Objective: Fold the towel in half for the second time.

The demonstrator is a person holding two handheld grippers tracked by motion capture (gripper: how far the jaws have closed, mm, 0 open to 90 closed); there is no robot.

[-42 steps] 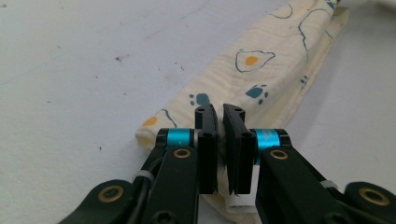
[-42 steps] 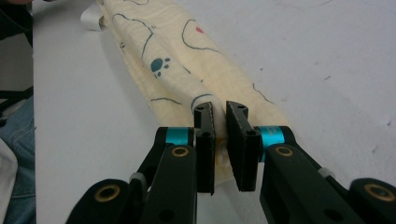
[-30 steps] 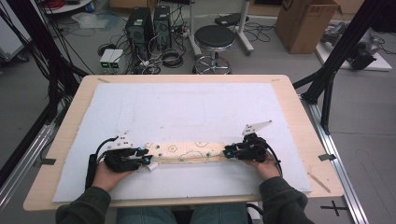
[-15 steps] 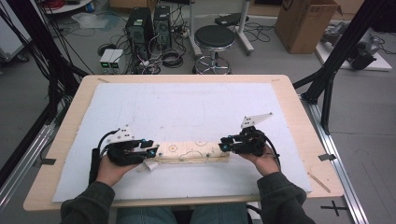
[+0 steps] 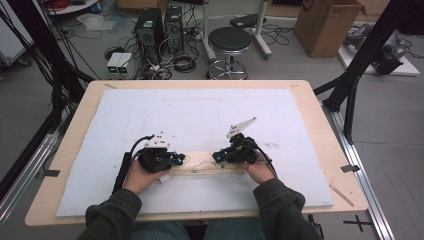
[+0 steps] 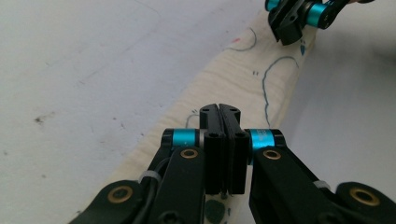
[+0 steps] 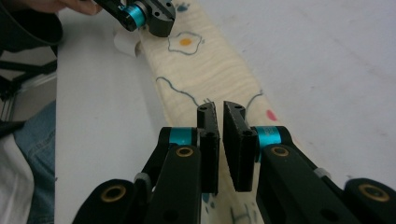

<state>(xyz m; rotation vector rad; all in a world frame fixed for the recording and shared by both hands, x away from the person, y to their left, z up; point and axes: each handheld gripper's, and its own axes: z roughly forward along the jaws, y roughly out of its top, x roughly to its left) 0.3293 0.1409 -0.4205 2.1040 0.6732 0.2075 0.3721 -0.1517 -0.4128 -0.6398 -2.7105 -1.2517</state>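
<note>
Left gripper (image 6: 219, 109): jaws pressed flat together with nothing between them, having just been closing; it hovers over the near end of the cloth strip, lower centre of the left gripper view.
Right gripper (image 7: 219, 108): jaws all but shut, a thin slit left between the pads, empty, also just closed in; it sits above the strip in the lower centre of the right gripper view.
Cloth strip (image 5: 202, 164): a long cream band printed with blue squiggles and a fried-egg motif, lying flat across the lower middle of the high view, between the two grippers.
Hands: the left hand (image 5: 140, 177) and right hand (image 5: 260, 171) enter from the bottom edge in dark green sleeves, one at each end of the strip.
Surface: a white foam sheet (image 5: 200, 115), lightly scuffed, covers most of a pale wooden table (image 5: 320, 115) whose edges show all round.
Room: grey floor; a black round stool (image 5: 229, 40) at upper centre, computer towers (image 5: 155, 25) with tangled cables at upper left, a cardboard box (image 5: 327, 25) at upper right, black frame struts on both sides.
</note>
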